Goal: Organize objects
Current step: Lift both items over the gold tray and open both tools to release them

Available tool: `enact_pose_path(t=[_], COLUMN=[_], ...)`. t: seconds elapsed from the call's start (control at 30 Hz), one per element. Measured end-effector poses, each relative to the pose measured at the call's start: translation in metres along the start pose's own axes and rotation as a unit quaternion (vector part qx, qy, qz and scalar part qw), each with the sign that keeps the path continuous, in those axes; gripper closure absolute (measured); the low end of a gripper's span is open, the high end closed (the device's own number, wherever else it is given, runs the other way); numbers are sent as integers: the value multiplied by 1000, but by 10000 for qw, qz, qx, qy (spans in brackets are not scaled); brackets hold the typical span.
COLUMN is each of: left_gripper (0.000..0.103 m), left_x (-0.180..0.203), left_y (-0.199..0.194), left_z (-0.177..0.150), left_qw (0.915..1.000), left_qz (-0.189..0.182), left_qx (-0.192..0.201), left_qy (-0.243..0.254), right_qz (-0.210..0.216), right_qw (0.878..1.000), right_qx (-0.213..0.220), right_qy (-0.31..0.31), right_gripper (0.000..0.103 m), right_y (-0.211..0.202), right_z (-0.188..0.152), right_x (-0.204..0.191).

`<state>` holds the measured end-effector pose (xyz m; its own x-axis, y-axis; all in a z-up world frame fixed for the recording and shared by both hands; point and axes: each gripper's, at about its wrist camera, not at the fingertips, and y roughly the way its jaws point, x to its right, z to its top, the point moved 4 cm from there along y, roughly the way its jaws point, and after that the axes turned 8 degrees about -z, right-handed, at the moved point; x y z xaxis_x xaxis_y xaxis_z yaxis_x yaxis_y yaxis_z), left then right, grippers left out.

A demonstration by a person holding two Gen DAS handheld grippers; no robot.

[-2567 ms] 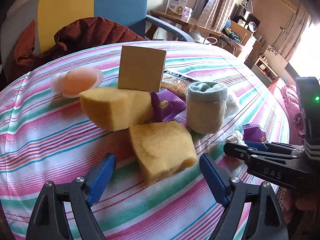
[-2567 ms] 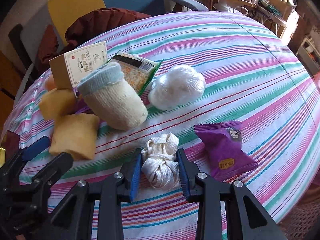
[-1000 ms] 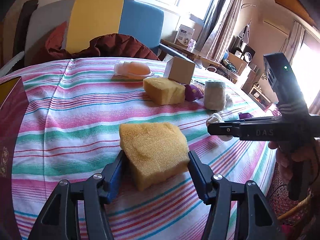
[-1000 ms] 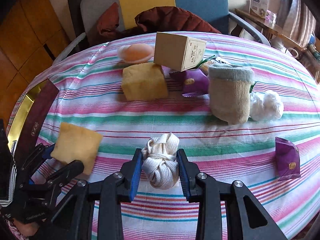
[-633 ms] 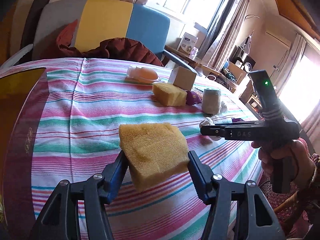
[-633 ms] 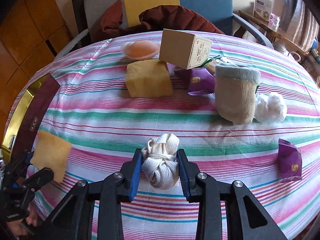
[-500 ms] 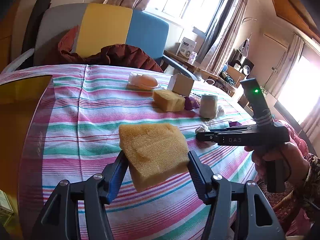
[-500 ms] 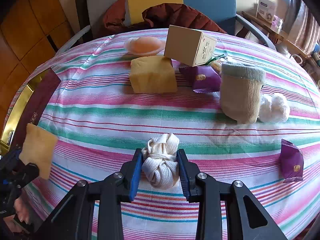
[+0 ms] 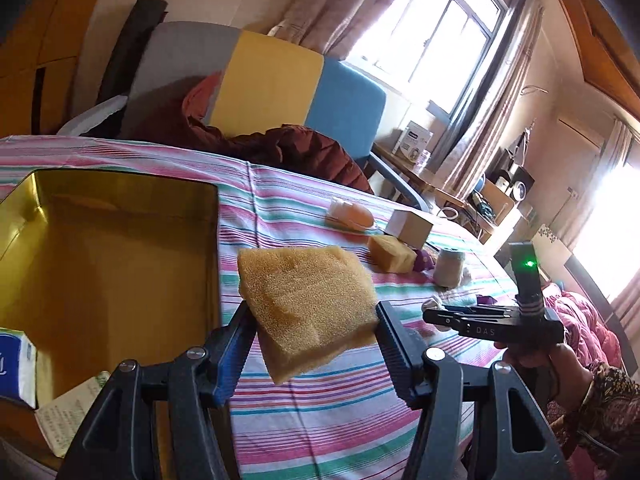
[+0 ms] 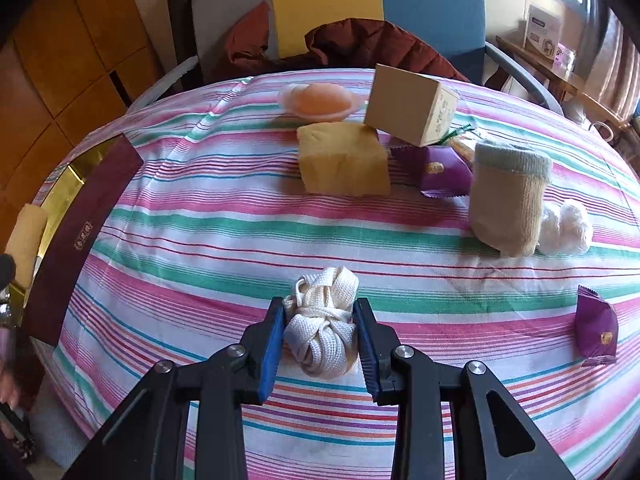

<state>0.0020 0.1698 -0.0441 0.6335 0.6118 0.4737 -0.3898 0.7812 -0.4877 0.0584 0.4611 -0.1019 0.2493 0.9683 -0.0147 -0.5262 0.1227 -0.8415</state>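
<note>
Striped tablecloth (image 10: 224, 224), sunlit window (image 9: 436, 36), left gripper (image 9: 312, 344) clamping sponge (image 9: 308, 304), right gripper (image 10: 320, 340) clamping lace bundle (image 10: 324, 320)

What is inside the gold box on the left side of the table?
In the gold box, near its bottom left corner, lie a blue and white packet and a printed paper leaflet. The rest is bare gold floor; the nearest corner is cut off from view.

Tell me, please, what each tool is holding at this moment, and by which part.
The left tool grips the yellow sponge by its two opposite sides. The right tool pinches the white shoelace bundle across its knotted middle.
</note>
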Motion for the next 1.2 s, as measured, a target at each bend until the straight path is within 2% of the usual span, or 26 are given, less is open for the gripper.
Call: enact_pose_path(t=[0.17, 0.3, 0.53, 0.67, 0.8, 0.97, 1.1, 1.2], left_gripper=[42, 42, 42, 41, 36, 27, 27, 27], left_x=[-45, -90, -169, -202, -219, -217, -213, -207], left_y=[-22, -40, -67, -81, -86, -88, -102, -122], left_z=[11, 22, 25, 21, 19, 24, 35, 45], left_qw=[9984, 9929, 9750, 9642, 9572, 9527, 9501, 9455], left_qz=[388, 781, 1525, 1693, 1898, 2017, 1844, 1961], left_qx=[160, 342, 403, 459, 400, 407, 712, 1042], left_qy=[-377, -830, -1567, -1987, -2149, -2237, -2412, -2381], right_qz=[23, 30, 777, 1211, 1505, 1717, 1873, 1909], right_qw=[9996, 9967, 9871, 9809, 9732, 9686, 9659, 9646], right_qx=[161, 337, 757, 835, 863, 762, 686, 630], right_qy=[-209, -735, -1175, -1276, -1508, -1627, -1652, -1709], right_gripper=[68, 68, 68, 68, 68, 67, 66, 66], right_y=[-7, -19, -56, -67, -72, -71, -69, -65], right_z=[-4, -6, 7, 12, 10, 7, 9, 12], right_x=[-34, -78, -166, -211, -253, -287, -305, -320])
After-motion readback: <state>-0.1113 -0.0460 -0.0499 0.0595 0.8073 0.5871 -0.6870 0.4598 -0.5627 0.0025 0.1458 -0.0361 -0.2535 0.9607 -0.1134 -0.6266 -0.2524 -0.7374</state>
